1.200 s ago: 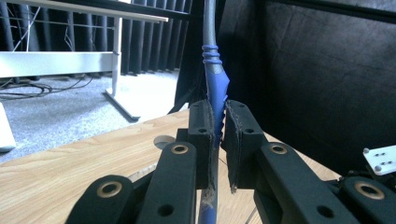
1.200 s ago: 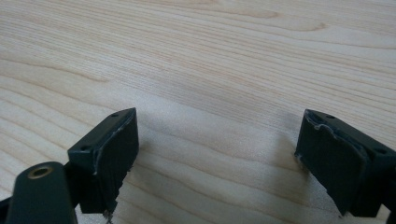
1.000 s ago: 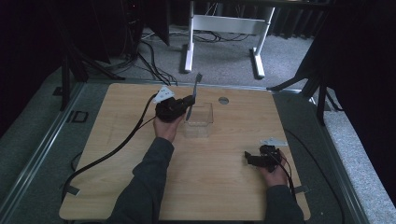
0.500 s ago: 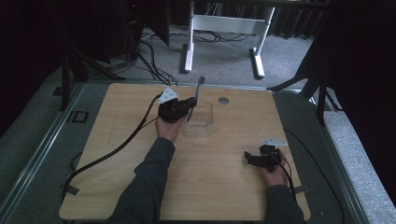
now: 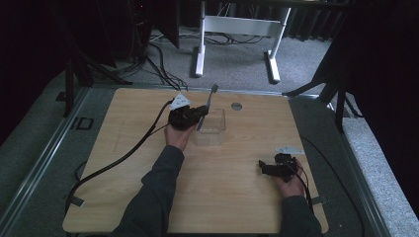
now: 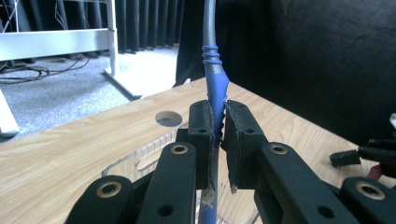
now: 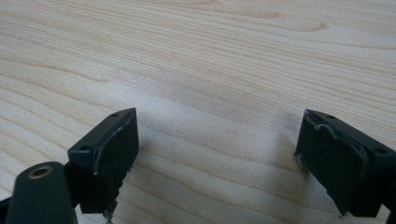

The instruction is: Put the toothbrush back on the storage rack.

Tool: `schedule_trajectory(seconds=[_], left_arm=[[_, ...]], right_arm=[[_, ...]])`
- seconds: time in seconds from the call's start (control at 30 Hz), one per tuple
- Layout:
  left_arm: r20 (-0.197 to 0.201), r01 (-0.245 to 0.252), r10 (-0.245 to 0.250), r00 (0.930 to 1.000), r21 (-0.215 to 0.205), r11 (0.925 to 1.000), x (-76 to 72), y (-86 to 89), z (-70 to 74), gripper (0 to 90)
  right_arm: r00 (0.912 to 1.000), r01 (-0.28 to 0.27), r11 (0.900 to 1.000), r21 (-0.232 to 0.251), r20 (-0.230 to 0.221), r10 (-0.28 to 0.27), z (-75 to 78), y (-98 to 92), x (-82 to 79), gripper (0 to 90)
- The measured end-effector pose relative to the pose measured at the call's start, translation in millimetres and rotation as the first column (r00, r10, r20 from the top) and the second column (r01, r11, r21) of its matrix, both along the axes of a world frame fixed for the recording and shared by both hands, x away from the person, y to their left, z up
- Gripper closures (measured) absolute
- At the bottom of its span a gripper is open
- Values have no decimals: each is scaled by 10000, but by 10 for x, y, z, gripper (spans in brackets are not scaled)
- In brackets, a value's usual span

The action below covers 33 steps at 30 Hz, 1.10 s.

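Observation:
My left gripper is shut on the blue handle of a fork whose grey metal stem rises past the top of the left gripper view. In the high view the fork tilts up and away from the jaws, over the left rim of a clear plastic box at the table's far middle. My right gripper rests low over bare wood near the right front, jaws wide apart and nothing between them.
The wooden table has a round hole behind the box. A black cable trails from the left gripper across the left half. Dark stands and a white desk frame stand beyond the far edge.
The left hand and the fork have shifted only slightly over the box. The right hand has stayed where it was.

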<state>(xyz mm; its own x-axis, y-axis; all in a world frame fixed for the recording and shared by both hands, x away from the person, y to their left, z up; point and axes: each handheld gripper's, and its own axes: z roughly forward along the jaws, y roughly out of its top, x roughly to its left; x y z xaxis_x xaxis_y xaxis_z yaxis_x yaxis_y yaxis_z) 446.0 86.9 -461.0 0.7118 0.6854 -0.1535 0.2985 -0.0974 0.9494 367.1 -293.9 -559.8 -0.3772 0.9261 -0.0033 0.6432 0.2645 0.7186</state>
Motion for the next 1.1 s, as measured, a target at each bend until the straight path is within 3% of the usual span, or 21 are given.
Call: schedule_trajectory(seconds=[0.27,0.63,0.9,1.1], left_arm=[[-194,138,-130,9997,389,9991,13,-23,-60,813],[-631,637,-567,9964,1135,9915,-1,-37,-162,802],[-479,565,-513,9975,1162,9916,-44,-10,-104,631],[-244,425,-399,9989,1155,9924,-95,40,-17,568]], right_arm=[[10000,10,10000,2,-6,-10,0,0,0,126],[10000,14,10000,8,-10,-14,0,1,-1,126],[10000,3,10000,8,-12,-3,0,1,0,126],[10000,2,10000,5,-10,-2,0,1,0,126]])
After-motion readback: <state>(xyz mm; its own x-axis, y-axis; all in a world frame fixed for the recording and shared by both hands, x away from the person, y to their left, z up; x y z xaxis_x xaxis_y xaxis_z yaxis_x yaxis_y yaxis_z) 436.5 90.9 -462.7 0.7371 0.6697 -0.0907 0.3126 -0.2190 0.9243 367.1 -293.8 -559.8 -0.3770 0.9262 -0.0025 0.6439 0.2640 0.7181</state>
